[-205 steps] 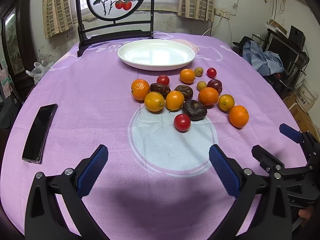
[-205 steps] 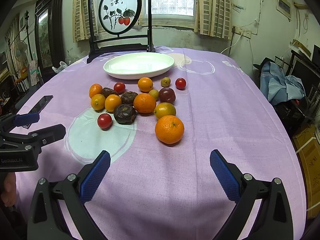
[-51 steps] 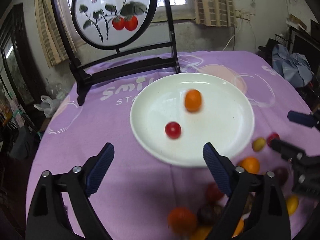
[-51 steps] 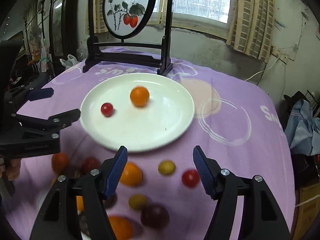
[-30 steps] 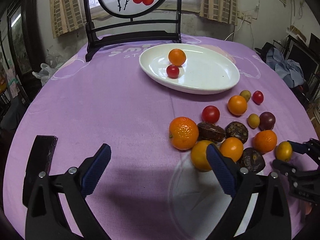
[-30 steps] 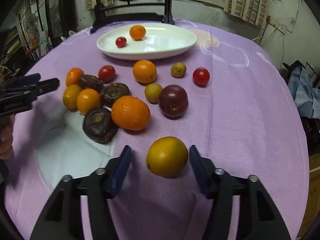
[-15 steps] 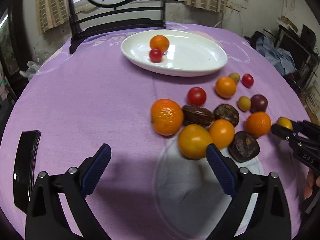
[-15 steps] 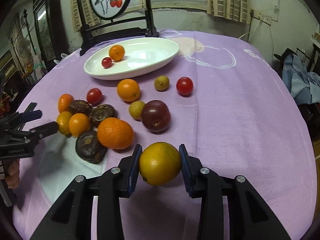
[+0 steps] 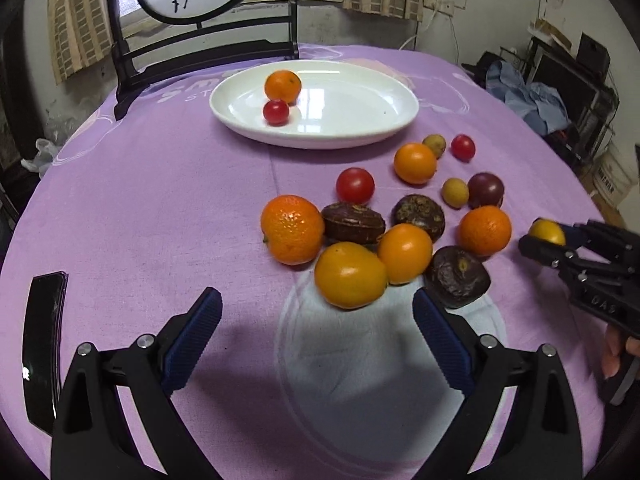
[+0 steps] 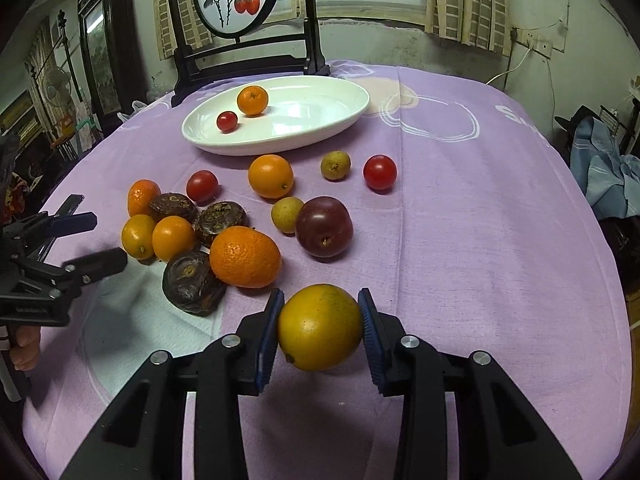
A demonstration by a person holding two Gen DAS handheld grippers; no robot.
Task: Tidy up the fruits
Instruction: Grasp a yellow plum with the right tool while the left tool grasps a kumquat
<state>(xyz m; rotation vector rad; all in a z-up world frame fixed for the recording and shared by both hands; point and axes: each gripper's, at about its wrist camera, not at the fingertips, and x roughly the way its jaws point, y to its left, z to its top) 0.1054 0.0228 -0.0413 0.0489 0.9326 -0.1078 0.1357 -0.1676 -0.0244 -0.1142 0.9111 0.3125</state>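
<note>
The yellow-orange fruit (image 10: 320, 328) is sitting clamped between my right gripper (image 10: 320, 330) pads, both blue pads pressing its sides, and it is hanging just above the purple tablecloth (image 10: 480, 240). In the left wrist view I am seeing that same fruit (image 9: 546, 232) pinched at the tip of the right gripper (image 9: 548, 236), off to the right of my left fingers. My left gripper (image 9: 316, 332) is hovering with its fingers spread wide and nothing between them. Just ahead of the left fingertips a yellow-orange citrus (image 9: 350, 275) is lying, touching a smaller orange one (image 9: 405, 253), with a large mandarin (image 9: 292, 229) to its left and a dark wrinkled fruit (image 9: 457, 276) to the right. Beyond the right fingers, another mandarin (image 10: 244, 256) and a dark purple plum (image 10: 324, 226) are lying close in front, between the held fruit and the white plate (image 10: 320, 128). The plate is sitting farther ahead, holding an orange (image 10: 252, 100) and a cherry tomato (image 10: 227, 121). A black phone (image 9: 42, 344) is lying left of my left fingers, and a decorative screen (image 10: 240, 12) is standing past the plate.
</note>
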